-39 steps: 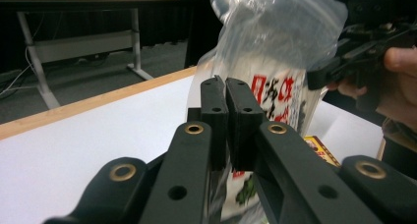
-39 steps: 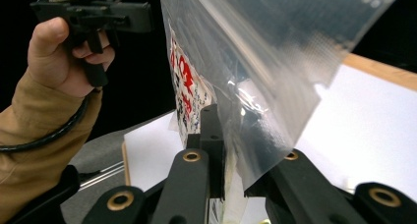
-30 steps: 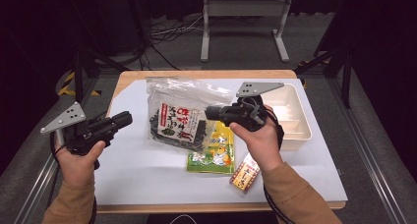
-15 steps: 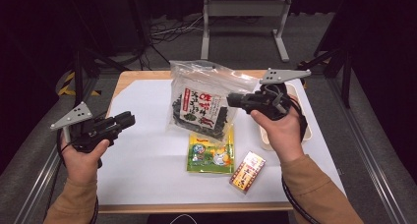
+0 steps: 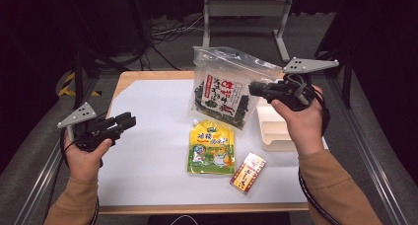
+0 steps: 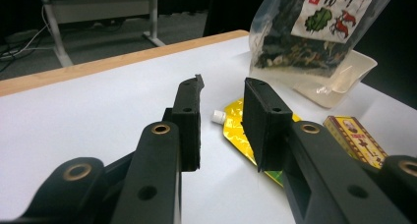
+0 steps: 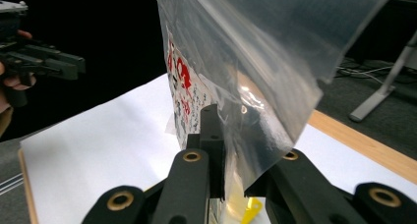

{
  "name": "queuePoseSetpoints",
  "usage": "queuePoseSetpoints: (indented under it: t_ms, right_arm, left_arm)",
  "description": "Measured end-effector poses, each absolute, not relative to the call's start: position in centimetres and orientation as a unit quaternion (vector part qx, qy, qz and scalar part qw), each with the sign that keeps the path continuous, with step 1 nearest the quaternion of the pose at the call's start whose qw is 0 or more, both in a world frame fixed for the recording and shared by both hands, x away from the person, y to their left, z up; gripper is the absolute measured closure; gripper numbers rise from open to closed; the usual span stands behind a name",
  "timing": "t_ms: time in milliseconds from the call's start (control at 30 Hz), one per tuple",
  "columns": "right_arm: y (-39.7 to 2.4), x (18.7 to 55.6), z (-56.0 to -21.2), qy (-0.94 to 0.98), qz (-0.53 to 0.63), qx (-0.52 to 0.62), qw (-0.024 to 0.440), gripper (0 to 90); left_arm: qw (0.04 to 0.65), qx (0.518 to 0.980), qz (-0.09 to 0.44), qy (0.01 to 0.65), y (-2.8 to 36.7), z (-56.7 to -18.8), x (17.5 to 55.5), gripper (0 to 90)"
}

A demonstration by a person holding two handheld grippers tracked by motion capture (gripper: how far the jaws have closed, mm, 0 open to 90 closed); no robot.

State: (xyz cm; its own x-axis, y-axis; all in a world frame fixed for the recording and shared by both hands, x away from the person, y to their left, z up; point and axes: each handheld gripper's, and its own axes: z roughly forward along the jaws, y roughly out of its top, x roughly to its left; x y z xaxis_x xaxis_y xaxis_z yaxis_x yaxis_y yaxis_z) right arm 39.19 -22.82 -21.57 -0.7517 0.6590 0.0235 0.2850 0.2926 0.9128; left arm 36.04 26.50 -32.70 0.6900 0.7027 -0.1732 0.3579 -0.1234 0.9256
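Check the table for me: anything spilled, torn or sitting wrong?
Nothing spilled or torn. The seaweed bag hangs tilted in the air, pinched at one edge by the right gripper. The yellow pouch and small box lie flat on the table.

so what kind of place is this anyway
Probably a lab or studio set up for recording, not a home: a white-topped table on a metal frame, loose cables on the grey floor, and dark surroundings.
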Motion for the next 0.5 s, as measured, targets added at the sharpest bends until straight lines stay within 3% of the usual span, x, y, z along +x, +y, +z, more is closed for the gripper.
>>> queuePoseSetpoints:
  t_ms: [500]
  right_arm:
    - [-25.9, 40.5, -20.4, 0.775, 0.495, 0.324, 0.221, 82.7]
  left_arm:
    - [0.522, 0.755, 0.158, 0.364, 26.9, -34.2, 36.9, 65.9]
